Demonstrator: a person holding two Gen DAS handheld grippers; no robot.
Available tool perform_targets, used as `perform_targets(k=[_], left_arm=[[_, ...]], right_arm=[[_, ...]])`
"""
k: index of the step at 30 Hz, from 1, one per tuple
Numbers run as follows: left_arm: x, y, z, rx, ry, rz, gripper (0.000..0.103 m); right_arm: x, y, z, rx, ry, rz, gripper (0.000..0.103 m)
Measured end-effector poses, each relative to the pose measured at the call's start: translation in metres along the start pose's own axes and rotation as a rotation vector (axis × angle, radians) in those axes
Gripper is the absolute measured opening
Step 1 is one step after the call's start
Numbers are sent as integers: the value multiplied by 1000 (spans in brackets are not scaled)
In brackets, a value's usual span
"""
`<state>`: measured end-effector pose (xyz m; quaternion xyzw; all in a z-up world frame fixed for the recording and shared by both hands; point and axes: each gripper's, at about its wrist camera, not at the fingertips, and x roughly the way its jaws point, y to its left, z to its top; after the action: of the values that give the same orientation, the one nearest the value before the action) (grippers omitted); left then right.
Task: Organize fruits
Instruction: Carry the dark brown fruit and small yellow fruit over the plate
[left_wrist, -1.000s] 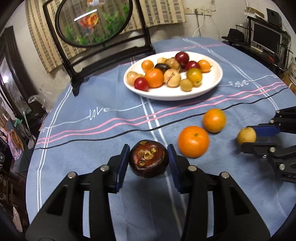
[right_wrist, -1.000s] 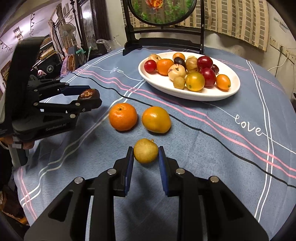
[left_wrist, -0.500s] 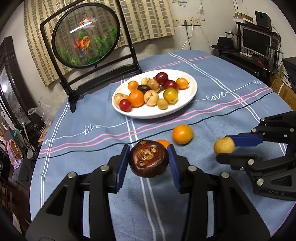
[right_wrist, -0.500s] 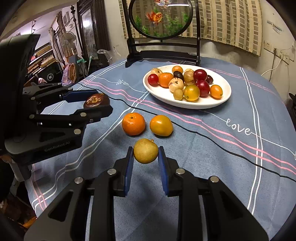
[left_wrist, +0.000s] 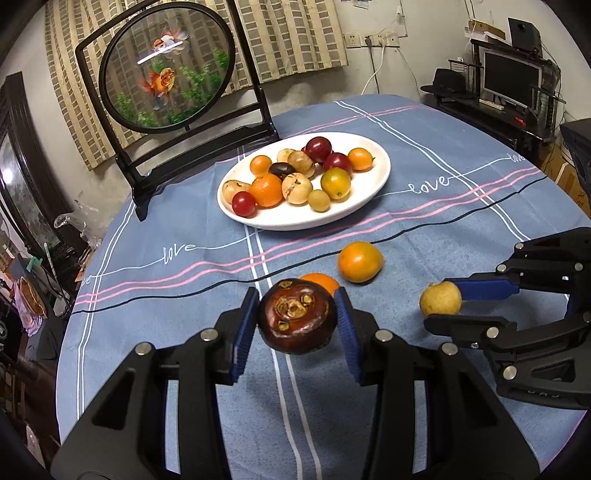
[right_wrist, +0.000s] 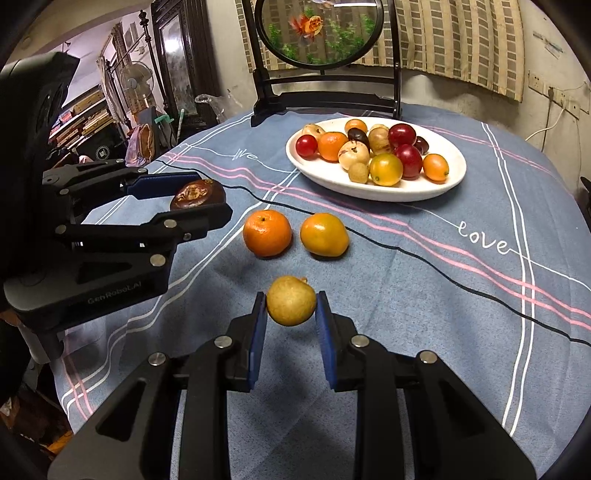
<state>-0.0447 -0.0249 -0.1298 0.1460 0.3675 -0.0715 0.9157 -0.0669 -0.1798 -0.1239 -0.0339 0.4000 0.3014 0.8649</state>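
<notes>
- The left gripper (left_wrist: 297, 319) is clamped on a dark brown, round fruit (left_wrist: 296, 320); both blue pads press its sides, with the jaws set moderately apart to fit it.
- The brown fruit's patterned end faces up toward the left wrist camera, and it hangs clear above the blue tablecloth (left_wrist: 184, 280).
- In the right wrist view the left gripper (right_wrist: 195, 201) comes in from the left edge, with the brown fruit (right_wrist: 197, 194) pinched at its tip.
- The right gripper (right_wrist: 291, 304) is closed narrowly on a small yellow fruit (right_wrist: 291, 301); the pads touch it on both sides, and it sits at the very tips of the fingers.
- The yellow fruit casts a shadow on the cloth below it, so it is off the table.
- In the left wrist view the right gripper (left_wrist: 441, 304) reaches in from the right, with the yellow fruit (left_wrist: 440, 298) at its end.
- 2 orange fruits lie loose on the cloth between the grippers and the plate: a mandarin (right_wrist: 267, 232) and a smoother orange fruit (right_wrist: 324, 234), just beside each other.
- The white oval plate (right_wrist: 406, 192) stands farther back, piled with small red, orange, yellow and tan fruits.
- Behind the plate a round goldfish picture in a black stand (left_wrist: 166, 74) stands upright at the table's far edge.
</notes>
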Motion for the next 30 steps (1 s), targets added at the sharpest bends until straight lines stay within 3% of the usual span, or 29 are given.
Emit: perform_targets(k=[9,30], left_arm=[[1,8,12,-19,-21,5,42],[55,19,79,-86,-13,31,42]], right_arm=[[-5,-4,12,-4,-31,-17,27],[-2,-43,100,12,-136,-104,27]])
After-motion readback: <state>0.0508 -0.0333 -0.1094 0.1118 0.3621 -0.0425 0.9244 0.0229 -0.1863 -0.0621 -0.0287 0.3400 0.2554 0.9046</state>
